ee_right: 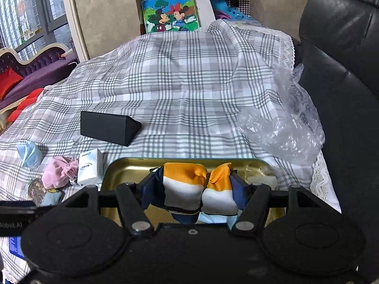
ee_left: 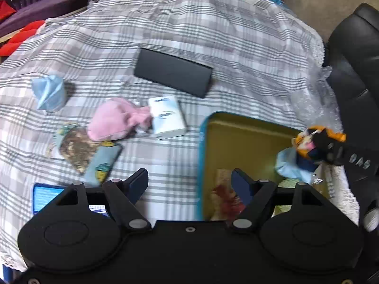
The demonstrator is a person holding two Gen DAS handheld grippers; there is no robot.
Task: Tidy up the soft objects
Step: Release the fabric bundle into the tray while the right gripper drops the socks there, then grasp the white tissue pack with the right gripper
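Pink pouch (ee_left: 113, 120) lies on the checked cloth (ee_left: 213, 35), touching a white box (ee_left: 167, 117). Left gripper (ee_left: 189, 184) hangs open and empty at the gold tray (ee_left: 236, 137) edge. Right gripper (ee_right: 191, 189) clamps an orange-and-white bundle (ee_right: 184, 184), apparently fabric, over that tray

the left wrist view rides on the left tongs (ee_left: 189, 184) and looks steeply down over the bench's checked cloth (ee_left: 213, 35), close above the near left rim of the gold tray (ee_left: 202, 165). the right wrist view sits on the right tongs (ee_right: 193, 189), tilted less steeply, close over the tray's (ee_right: 123, 165) near side, facing the far wall. both views share the tray, the black box (ee_left: 174, 72) (ee_right: 107, 127), the white carton (ee_left: 167, 118) (ee_right: 90, 166), and the pink pouch (ee_left: 113, 119) (ee_right: 58, 172). the right tongs (ee_left: 310, 146) also show at the left view's right edge.
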